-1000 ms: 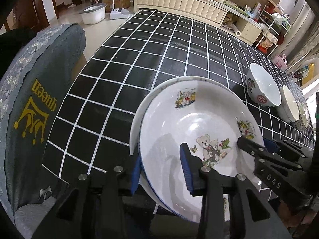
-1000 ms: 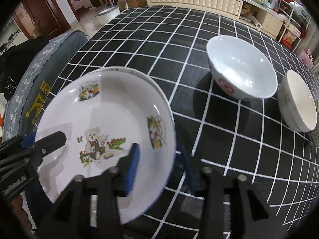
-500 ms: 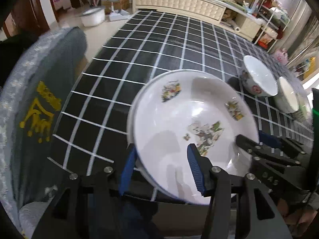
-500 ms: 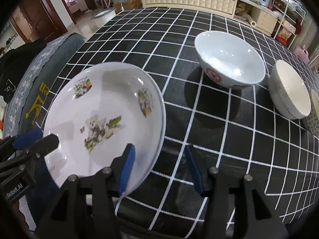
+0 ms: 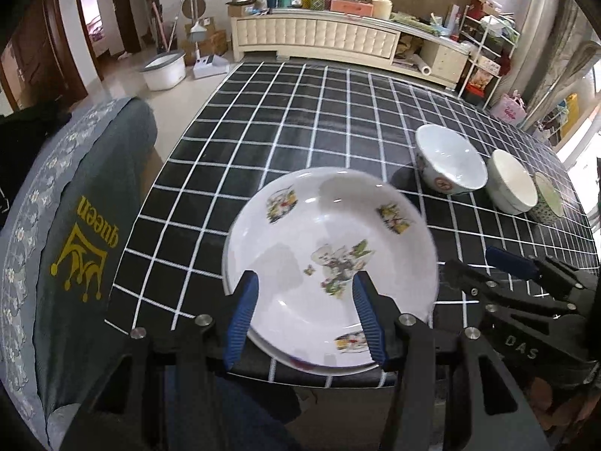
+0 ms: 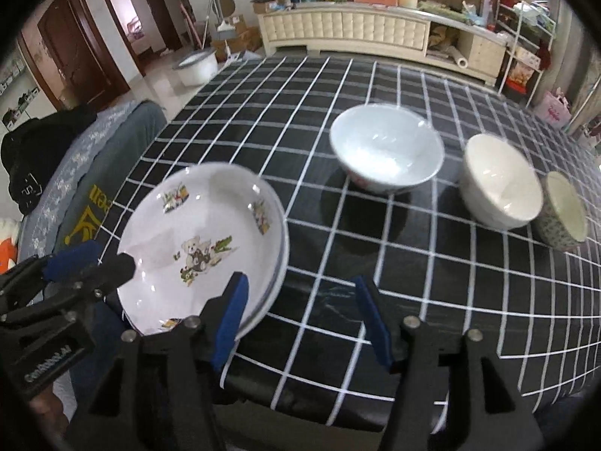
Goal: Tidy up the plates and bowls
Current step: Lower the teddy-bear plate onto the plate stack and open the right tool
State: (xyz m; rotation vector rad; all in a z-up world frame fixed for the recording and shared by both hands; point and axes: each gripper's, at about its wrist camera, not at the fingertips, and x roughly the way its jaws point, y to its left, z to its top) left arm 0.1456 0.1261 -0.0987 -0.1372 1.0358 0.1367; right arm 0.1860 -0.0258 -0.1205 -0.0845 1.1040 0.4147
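Nearest the table's front edge, a stack of two white plates [image 5: 330,263] is seen resting on the black tablecloth with white grid lines [image 5: 300,120]. The upper plate is deep-welled and glossy, printed with a teddy bear at its centre and small picture motifs around its rim; a second rim is visible just beneath it on the right side in the right wrist view. The front of the stack slightly overhangs the table edge.

The left gripper [image 5: 304,319] is held over the near rim of the stack, pointed steeply downward. Its blue-padded jaws are parted to a moderate gap, and no contact with the plate is observed. The right gripper [image 6: 300,319] is positioned just right of the stack, likewise angled steeply down. Its jaws are opening, and only tablecloth is seen between them. Nothing is held by either tool.

Farther back, three bowls are set in a row on the right: a large white bowl with a red mark [image 6: 387,150], a cream bowl [image 6: 499,184] beside it, and a small patterned bowl [image 6: 563,210] close against the cream one.

A grey cloth with a gold crown print [image 5: 82,233] is draped left of the table.
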